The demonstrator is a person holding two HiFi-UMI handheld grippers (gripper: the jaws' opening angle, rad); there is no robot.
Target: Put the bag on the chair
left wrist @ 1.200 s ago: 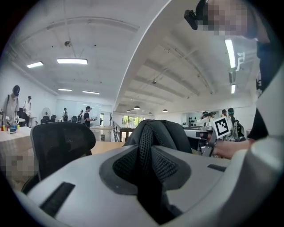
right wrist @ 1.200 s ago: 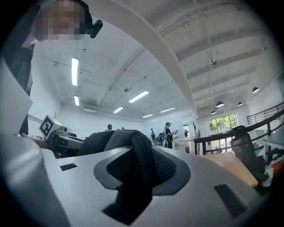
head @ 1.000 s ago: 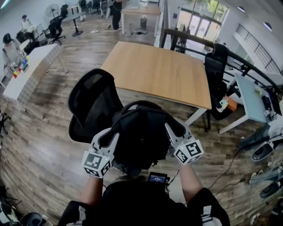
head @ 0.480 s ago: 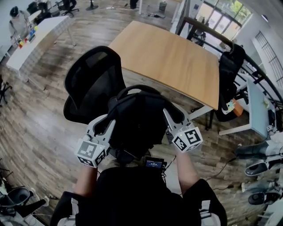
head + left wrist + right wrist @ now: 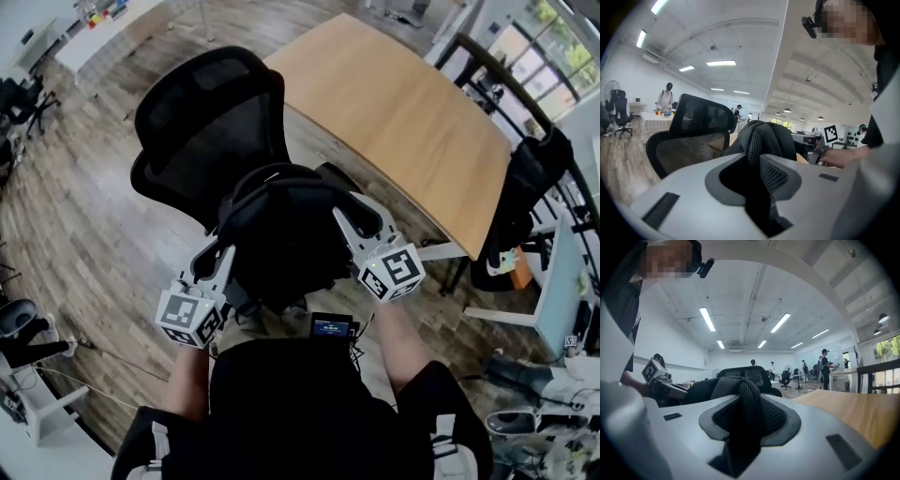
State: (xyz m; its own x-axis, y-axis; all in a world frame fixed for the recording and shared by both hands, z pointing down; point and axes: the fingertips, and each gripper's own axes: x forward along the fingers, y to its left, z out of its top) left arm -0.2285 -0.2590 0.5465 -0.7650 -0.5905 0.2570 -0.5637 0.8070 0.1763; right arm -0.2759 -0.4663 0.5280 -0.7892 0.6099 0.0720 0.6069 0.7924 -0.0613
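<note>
- The black bag (image 5: 281, 234) hangs in the air between the two grippers, close to the person and just in front of the chair (image 5: 202, 122).
- The left gripper (image 5: 217, 265) is clamped on a netted strap (image 5: 757, 154) of the bag. The right gripper (image 5: 354, 223) squeezes another one.
- Only the gripper views show the bumpy net pinched between smooth grey jaws.
- Only the head view shows the whole soft, rounded bag, the chair's see-through mesh back and the flat wooden table (image 5: 412, 103) behind.

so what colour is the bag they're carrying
Black all over: the bag shows best in the head view. Its strap has a black mesh weave, seen close in the right gripper view.
</note>
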